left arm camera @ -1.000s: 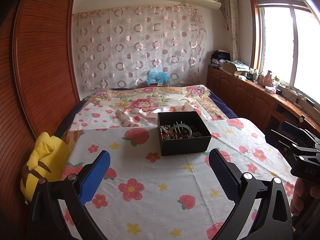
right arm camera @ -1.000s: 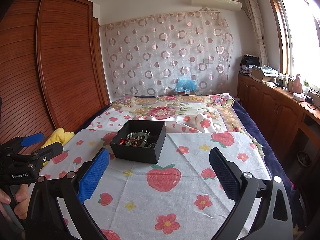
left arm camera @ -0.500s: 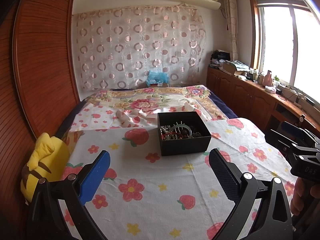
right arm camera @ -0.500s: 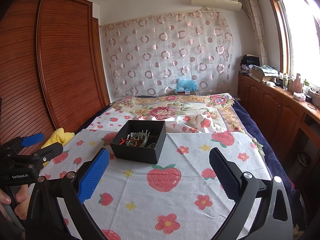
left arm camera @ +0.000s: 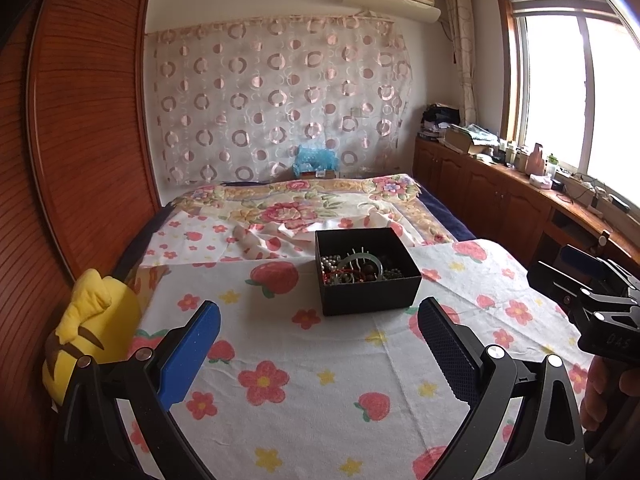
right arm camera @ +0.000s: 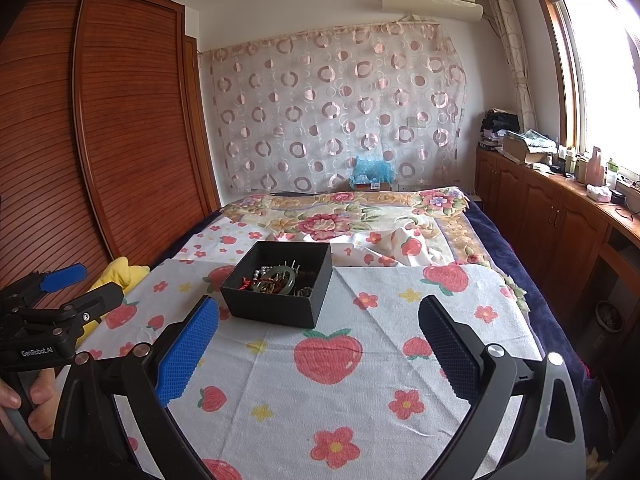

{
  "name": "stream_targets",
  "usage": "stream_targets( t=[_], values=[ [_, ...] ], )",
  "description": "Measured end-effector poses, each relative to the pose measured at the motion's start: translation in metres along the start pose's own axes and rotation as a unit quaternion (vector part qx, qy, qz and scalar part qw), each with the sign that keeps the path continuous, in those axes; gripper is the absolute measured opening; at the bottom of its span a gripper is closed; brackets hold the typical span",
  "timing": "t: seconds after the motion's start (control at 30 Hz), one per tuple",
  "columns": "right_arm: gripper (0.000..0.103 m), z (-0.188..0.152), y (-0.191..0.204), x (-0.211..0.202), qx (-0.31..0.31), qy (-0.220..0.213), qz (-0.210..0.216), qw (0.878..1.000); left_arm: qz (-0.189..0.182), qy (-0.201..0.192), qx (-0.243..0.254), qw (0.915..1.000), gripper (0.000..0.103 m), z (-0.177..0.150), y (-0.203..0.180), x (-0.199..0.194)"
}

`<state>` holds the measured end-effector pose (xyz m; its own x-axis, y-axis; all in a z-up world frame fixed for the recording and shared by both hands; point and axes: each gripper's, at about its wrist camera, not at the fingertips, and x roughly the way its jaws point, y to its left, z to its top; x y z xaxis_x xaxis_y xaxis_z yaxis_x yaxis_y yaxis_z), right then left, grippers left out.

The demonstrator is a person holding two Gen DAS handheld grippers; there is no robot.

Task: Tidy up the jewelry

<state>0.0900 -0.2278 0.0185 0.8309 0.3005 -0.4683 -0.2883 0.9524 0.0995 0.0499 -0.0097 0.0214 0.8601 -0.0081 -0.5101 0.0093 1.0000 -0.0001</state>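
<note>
Bedroom scene: a bed point(left arm camera: 360, 392) under a soft strawberry-print sheet, slatted wooden wardrobe point(right arm camera: 132, 120) at nine o'clock, window at three. A square black box point(left arm camera: 370, 292) holds tangled jewelry point(left arm camera: 356, 270) mid-bed. Left tool point(left arm camera: 318, 344) and right tool point(right arm camera: 318, 344) both gape empty. The right view alone shows a hand point(right arm camera: 34, 404) gripping the handle.

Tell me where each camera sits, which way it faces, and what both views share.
Left wrist: on the left tool, open, facing up the bed; the right tool and fingers show at right.
Right wrist: on the right tool, open, facing likewise; the left tool and hand show at left.
Shared: the open black cardboard box of tangled jewelry on the strawberry-print cloth.
</note>
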Motion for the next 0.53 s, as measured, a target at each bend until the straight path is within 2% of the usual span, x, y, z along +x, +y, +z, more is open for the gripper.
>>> stream_targets(
  t=[0.53],
  values=[
    [0.101, 0.0002, 0.0007, 0.0009, 0.001, 0.000, 0.000, 1.000, -0.004, -0.002, 0.001, 1.0000, 0.096, 0.0043, -0.0033, -0.0022]
  ],
)
